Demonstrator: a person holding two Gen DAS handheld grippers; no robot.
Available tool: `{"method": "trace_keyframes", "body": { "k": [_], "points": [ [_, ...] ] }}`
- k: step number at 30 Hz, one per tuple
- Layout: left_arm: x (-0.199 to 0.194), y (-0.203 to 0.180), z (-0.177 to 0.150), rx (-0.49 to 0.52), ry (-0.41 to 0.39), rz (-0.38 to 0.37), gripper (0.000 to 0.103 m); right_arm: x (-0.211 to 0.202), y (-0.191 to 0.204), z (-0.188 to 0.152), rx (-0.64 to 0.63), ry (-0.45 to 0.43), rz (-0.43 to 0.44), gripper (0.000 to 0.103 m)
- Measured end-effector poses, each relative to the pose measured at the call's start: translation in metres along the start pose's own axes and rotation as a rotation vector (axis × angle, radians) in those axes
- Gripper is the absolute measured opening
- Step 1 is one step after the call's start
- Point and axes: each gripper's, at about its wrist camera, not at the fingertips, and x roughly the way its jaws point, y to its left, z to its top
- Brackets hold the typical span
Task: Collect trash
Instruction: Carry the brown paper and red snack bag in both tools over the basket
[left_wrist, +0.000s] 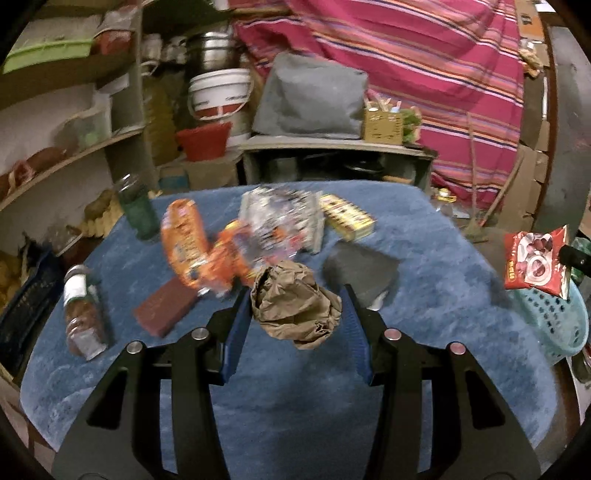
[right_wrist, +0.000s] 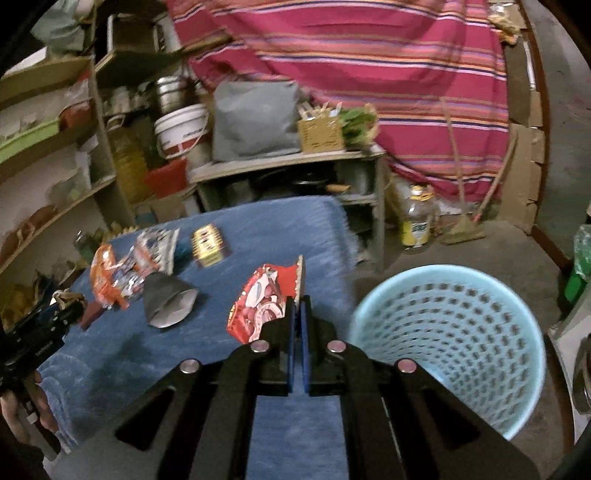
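a: brown paper, crumpled into a ball (left_wrist: 295, 304), sits in the middle of the left wrist view, between the blue pads of the left hand-held gripper (left_wrist: 296, 295). both pads seem to touch its sides, so i judge it is grasped and lifted a little over the blue tabletop (left_wrist: 424, 325).

b: and how will it handle?

a: i think very light and soft. it will squash, so hold across the thick middle, not a loose fold.

b: the other side?

a: the right hand-held gripper (right_wrist: 297, 306) is clenched on the edge of a red snack wrapper (right_wrist: 258, 306), centre of the right wrist view. the wrapper is thin and slippery film, it hangs limp. the light blue basket (right_wrist: 454, 332) is at lower right, just beside it.

b: what is left?

a: orange wrappers (left_wrist: 188, 243) and a grey pouch (left_wrist: 360, 271) lie on the tabletop.
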Motion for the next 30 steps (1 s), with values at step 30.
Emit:
{"method": "trace_keyframes", "body": {
  "k": [30],
  "points": [
    [0.025,-0.274,0.012,0.246,-0.035,-0.374,0.048,-0.038,-0.169,-0.018,0.117,-0.001,-0.282,0.003]
  ]
}}
